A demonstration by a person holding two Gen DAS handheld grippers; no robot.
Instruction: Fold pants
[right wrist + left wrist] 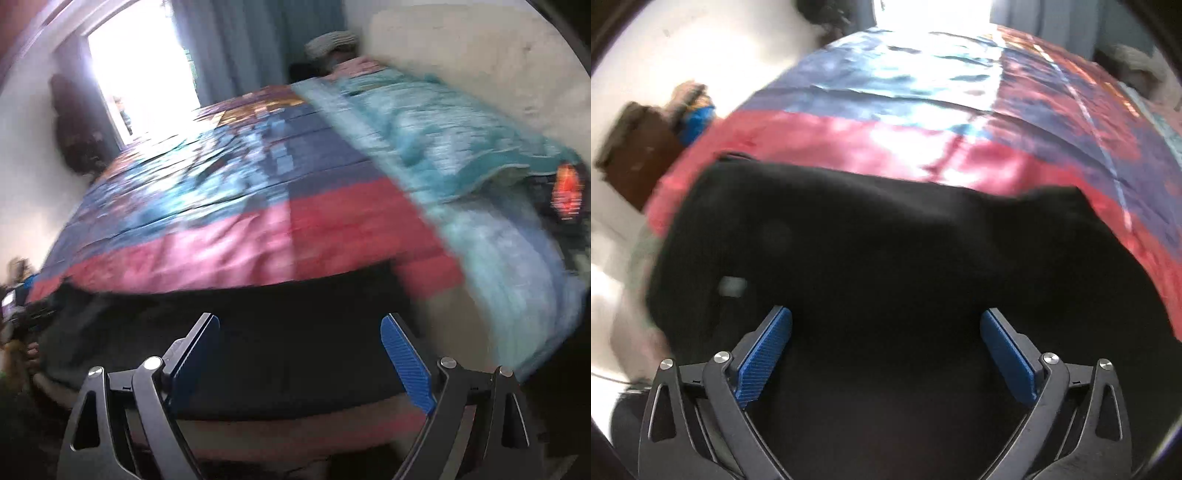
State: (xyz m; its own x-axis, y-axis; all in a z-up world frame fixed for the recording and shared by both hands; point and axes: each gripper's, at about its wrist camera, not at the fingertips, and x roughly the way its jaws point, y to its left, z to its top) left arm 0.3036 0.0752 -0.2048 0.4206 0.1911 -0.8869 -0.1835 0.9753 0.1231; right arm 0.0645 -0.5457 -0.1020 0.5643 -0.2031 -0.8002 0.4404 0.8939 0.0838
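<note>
Black pants (879,251) lie spread on the near end of a bed, on a pink and blue patterned bedspread (886,136). A small grey tag (733,286) shows on the pants at the left. My left gripper (886,325) is open, its blue pads (764,354) wide apart just above the pants, holding nothing. In the right wrist view the pants (288,332) run as a dark band along the bed's near edge. My right gripper (301,328) is open and empty over that band. Both views are motion-blurred.
A teal blanket (443,147) lies along the bed's right side against a cream wall. A brown piece of furniture (635,155) with a blue object stands left of the bed. A bright doorway (147,66) and grey-blue curtains are at the far end.
</note>
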